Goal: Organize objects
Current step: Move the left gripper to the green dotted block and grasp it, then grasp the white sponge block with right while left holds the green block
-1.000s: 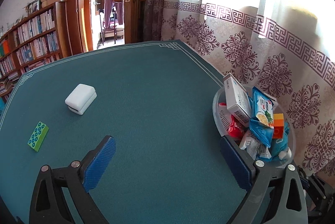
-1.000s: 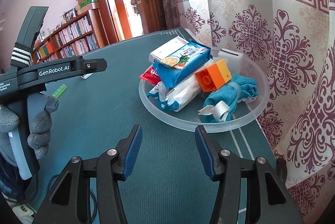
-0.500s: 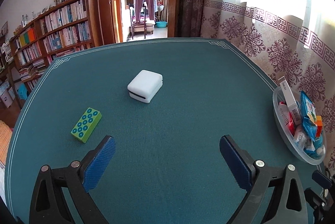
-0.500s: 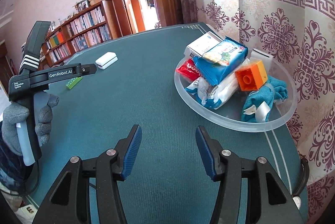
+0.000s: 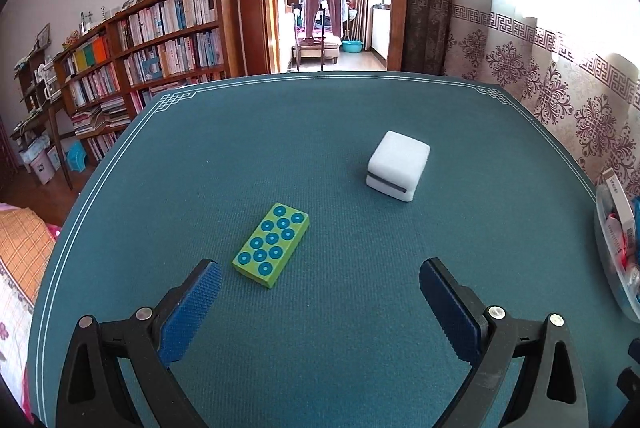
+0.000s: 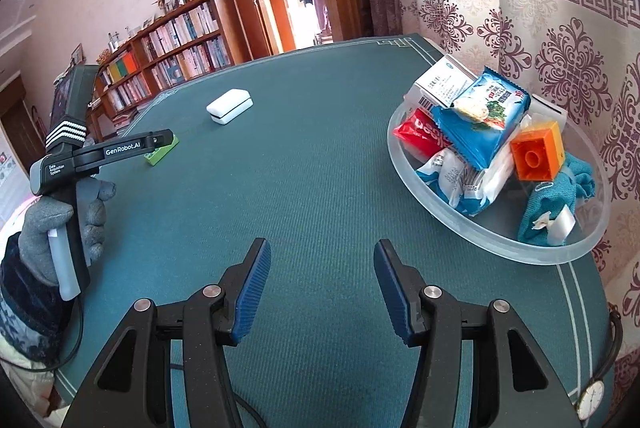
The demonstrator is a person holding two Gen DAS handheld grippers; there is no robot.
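A green block with blue studs (image 5: pixel 272 245) lies flat on the teal table, just ahead of my left gripper (image 5: pixel 320 290), which is open and empty. A white box (image 5: pixel 398 165) sits further ahead to the right. In the right wrist view the green block (image 6: pixel 162 153) lies partly behind the left gripper's body, and the white box (image 6: pixel 230 105) is beyond it. My right gripper (image 6: pixel 322 282) is open and empty over bare table. A clear bowl (image 6: pixel 500 240) to its right holds snack packets, an orange brick (image 6: pixel 538 149) and a teal cloth (image 6: pixel 552 206).
The bowl's rim (image 5: pixel 612 268) shows at the right edge of the left wrist view. A patterned curtain (image 6: pixel 560 8) hangs behind the bowl. A bookshelf (image 5: pixel 152 48) and an open doorway stand beyond the table's far edge. A wristwatch (image 6: pixel 591 397) lies at the near right.
The left gripper has swung left, away from the bowl, bringing the green block and white box toward the middle of its view. The right gripper has drawn back and left from the bowl.
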